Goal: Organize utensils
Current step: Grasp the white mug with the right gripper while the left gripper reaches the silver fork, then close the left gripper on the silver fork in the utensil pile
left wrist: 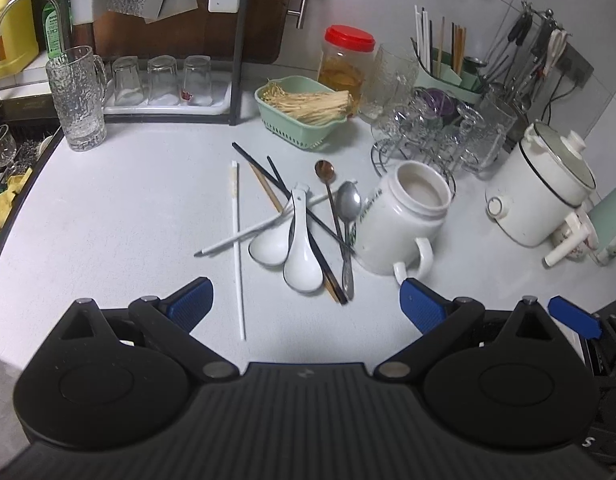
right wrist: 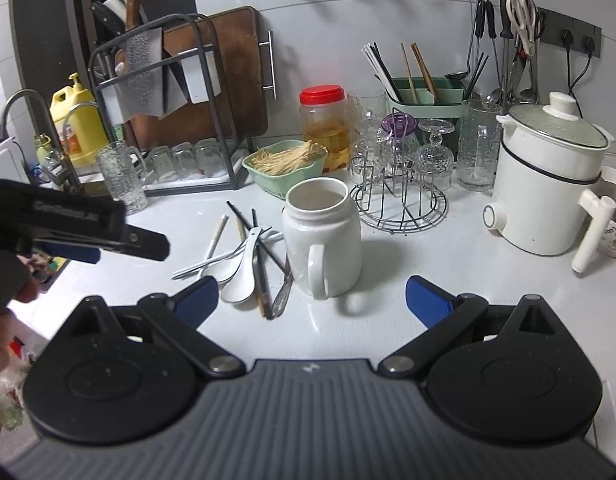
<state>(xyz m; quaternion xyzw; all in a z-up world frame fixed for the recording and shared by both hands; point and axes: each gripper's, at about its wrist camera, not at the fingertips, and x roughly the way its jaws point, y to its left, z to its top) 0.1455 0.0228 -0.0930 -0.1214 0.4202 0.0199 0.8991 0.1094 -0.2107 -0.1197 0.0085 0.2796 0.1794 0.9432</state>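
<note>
Utensils, loose heap on pale matte tabletop [left wrist: 108, 208]: two glossy white ceramic soup spoons [left wrist: 304, 256], bowls toward camera; steel spoon [left wrist: 348, 204]; copper-toned long-handled spoon [left wrist: 325, 169]; black, wooden and white chopsticks [left wrist: 238, 248] crossed over one another. White ceramic mug [right wrist: 321, 236], upright, wide-mouthed, just beside heap. Left tool [left wrist: 306, 306] fingers apart, empty, above tabletop. Right tool [right wrist: 311, 300] fingers apart, empty, near mug handle.
</note>
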